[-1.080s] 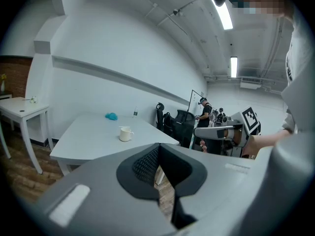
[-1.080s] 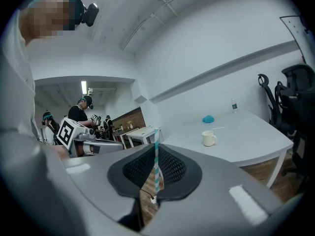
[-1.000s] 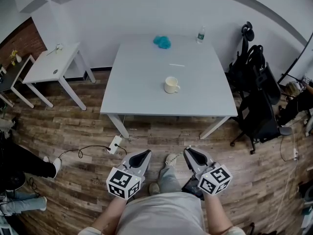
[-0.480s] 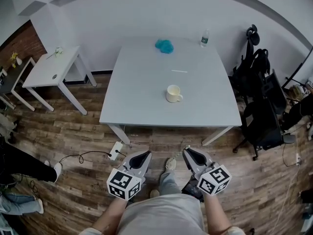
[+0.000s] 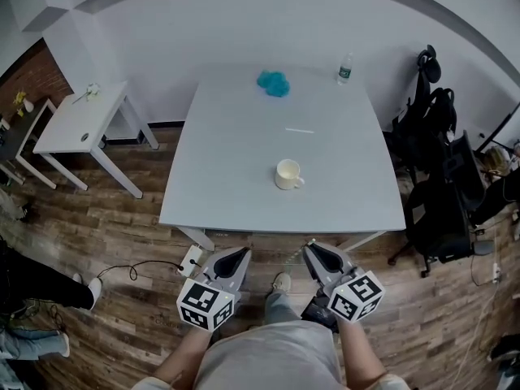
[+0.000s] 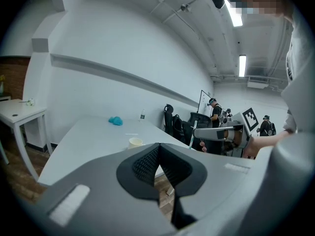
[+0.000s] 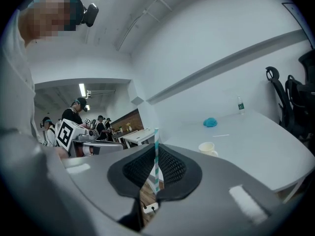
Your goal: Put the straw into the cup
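A cream mug [image 5: 287, 174] stands near the middle of the grey table [image 5: 227, 193]. It also shows in the left gripper view [image 6: 135, 142] and in the right gripper view [image 7: 208, 148]. Beyond the mug a thin white straw [image 5: 299, 131] lies flat on the table. My right gripper [image 5: 311, 249] is shut on a teal-and-white striped straw [image 7: 156, 161] that stands up between its jaws. My left gripper [image 5: 241, 253] is shut with nothing in it. Both grippers hang over the wooden floor, just short of the table's front edge.
A blue cloth [image 5: 274, 82] and a water bottle [image 5: 345, 69] sit at the table's far edge. A small white side table [image 5: 81, 120] stands to the left. Black chairs with bags [image 5: 443, 185] crowd the right. A power strip [image 5: 192, 260] lies on the floor.
The table has come closer in the head view. Both grippers keep the same place in the picture, now close to the table's front edge.
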The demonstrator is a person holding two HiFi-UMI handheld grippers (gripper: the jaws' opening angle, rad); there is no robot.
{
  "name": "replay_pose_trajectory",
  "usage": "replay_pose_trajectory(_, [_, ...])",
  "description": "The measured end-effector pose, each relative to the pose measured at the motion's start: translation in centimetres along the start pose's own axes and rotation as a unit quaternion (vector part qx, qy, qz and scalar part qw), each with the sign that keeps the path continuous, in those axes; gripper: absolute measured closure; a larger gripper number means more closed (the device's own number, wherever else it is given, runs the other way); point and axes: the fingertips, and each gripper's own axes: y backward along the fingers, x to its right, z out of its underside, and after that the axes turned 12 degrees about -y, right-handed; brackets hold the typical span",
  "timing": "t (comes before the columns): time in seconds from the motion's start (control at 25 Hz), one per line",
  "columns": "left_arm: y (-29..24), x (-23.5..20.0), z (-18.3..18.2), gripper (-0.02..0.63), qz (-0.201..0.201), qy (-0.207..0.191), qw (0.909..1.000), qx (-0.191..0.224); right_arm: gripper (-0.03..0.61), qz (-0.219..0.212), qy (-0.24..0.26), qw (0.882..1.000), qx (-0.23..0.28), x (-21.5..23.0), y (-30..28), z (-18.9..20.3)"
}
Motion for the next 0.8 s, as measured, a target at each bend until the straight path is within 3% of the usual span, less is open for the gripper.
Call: replay_pose_trajectory(0.8, [-11.4, -5.2, -3.5, 0.597, -0.019, 0.009, 0.9997, -0.014, 0.548, -0.027, -0.007, 1.0, -0.01, 9.6, -6.9, -8.1])
